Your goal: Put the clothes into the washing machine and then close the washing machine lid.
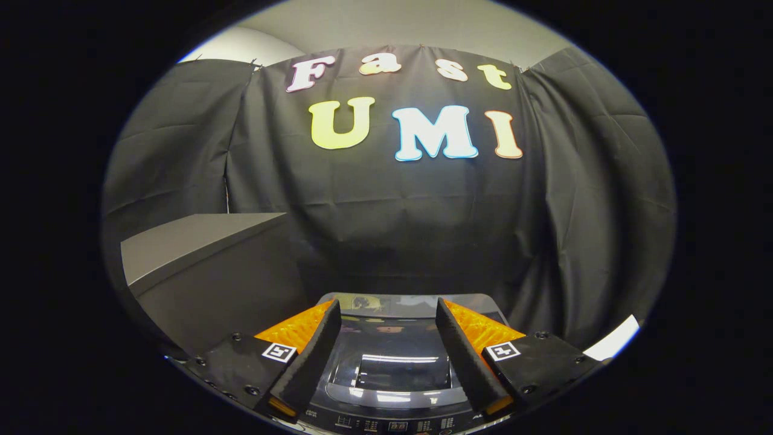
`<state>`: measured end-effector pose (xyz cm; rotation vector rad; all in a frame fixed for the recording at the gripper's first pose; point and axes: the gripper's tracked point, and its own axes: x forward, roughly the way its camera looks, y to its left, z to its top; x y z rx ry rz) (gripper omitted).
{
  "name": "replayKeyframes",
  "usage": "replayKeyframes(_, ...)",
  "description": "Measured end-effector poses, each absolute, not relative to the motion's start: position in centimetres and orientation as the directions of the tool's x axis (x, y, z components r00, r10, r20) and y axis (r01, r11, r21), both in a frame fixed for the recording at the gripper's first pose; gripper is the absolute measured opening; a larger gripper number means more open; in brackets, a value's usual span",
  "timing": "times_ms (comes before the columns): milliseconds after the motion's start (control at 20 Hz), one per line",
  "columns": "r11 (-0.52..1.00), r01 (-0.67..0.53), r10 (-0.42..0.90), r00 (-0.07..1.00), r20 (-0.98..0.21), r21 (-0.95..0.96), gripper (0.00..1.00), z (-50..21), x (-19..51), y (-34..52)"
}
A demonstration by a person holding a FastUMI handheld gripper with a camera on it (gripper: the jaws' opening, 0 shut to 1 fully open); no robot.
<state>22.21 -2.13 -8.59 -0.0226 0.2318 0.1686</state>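
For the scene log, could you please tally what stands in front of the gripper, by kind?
Washing machine, lid shut, between and beyond the fingers: 1
Grey cabinet, left of the machine: 1
Gripper, open, holding nothing: 1
Clothes: 0 visible
Total: 3

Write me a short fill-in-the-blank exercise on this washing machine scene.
1. The glossy dark washing machine lid with its glass window is ____.
2. The gripper has its jaws ____, holding nothing.
3. The grey box-shaped cabinet stands to the ____ of the machine.

Missing words: closed; open; left
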Motion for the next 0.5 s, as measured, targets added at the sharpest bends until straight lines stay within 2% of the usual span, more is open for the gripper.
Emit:
replayKeyframes(200,0.987,-0.162,0.157,0.965,-0.209,-0.008,0.98,-7.7,21.4,-2.0)
replayKeyframes(500,0.989,-0.144,0.142,0.984,-0.110,-0.015,0.98,-2.6,18.7,-1.7)
